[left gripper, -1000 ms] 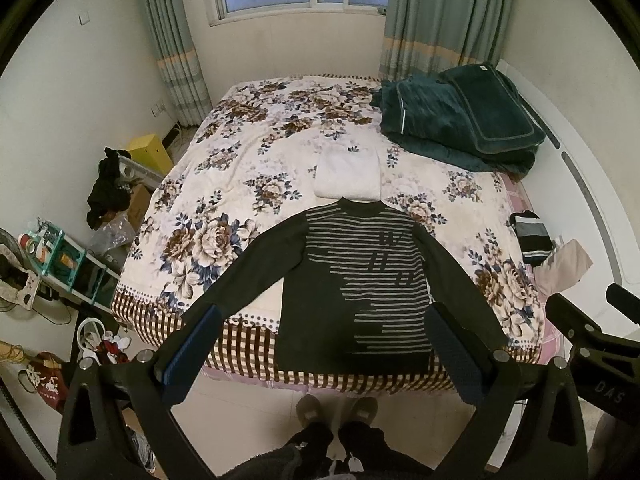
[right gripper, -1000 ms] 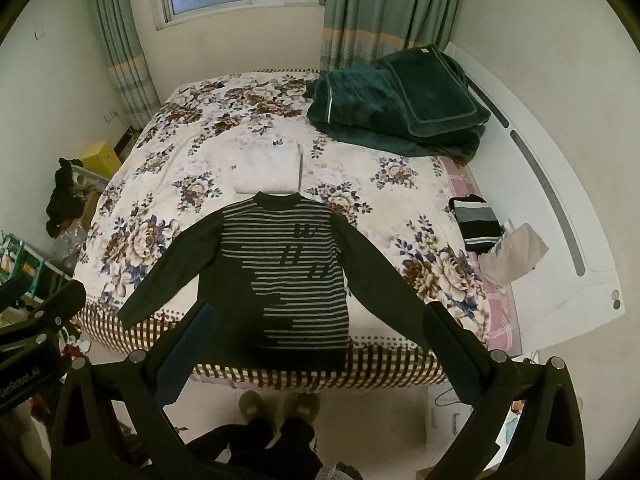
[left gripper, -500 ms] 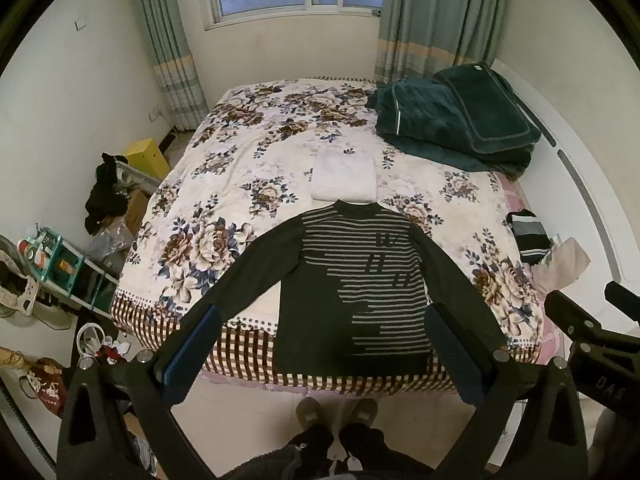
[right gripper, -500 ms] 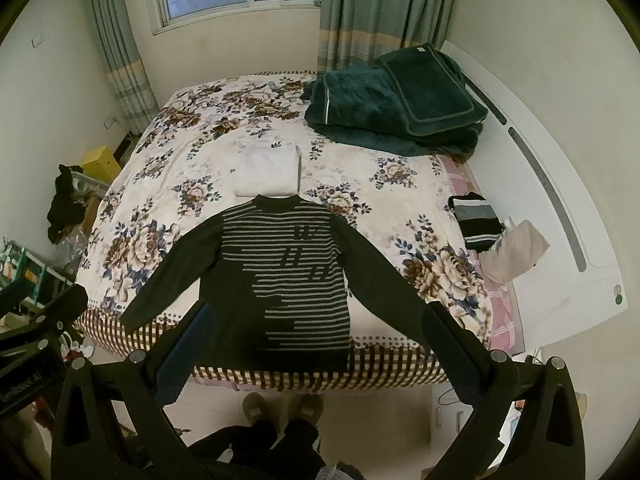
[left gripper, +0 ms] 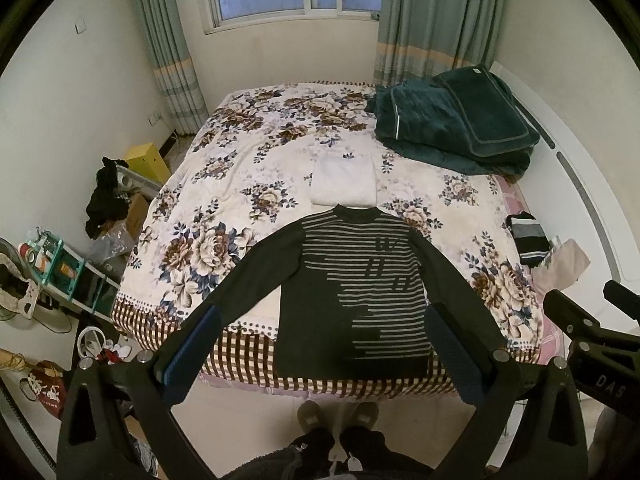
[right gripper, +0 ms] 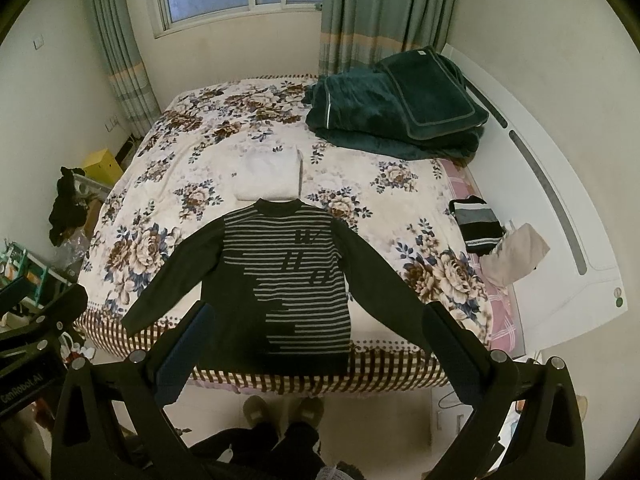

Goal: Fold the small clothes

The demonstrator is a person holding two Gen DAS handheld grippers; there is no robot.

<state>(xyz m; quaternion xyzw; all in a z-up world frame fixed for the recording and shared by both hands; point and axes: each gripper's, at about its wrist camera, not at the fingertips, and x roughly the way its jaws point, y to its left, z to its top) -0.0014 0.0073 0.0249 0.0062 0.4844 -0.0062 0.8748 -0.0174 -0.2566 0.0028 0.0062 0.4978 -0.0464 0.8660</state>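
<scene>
Sweater [left gripper: 352, 280] flat on bed [left gripper: 248, 168]; both hand-held grippers [left gripper: 320, 344] [right gripper: 316, 344] wide open, empty.

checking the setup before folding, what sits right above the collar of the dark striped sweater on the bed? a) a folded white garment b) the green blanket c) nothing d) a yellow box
a: a folded white garment lies just beyond the collar of the striped sweater, while the green blanket is off at the far right corner.

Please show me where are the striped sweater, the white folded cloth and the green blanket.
striped sweater [left gripper: 360, 280]: left wrist view, chest.
white folded cloth [left gripper: 343, 180]: left wrist view, top face.
green blanket [right gripper: 384, 116]: right wrist view, folded middle.
</scene>
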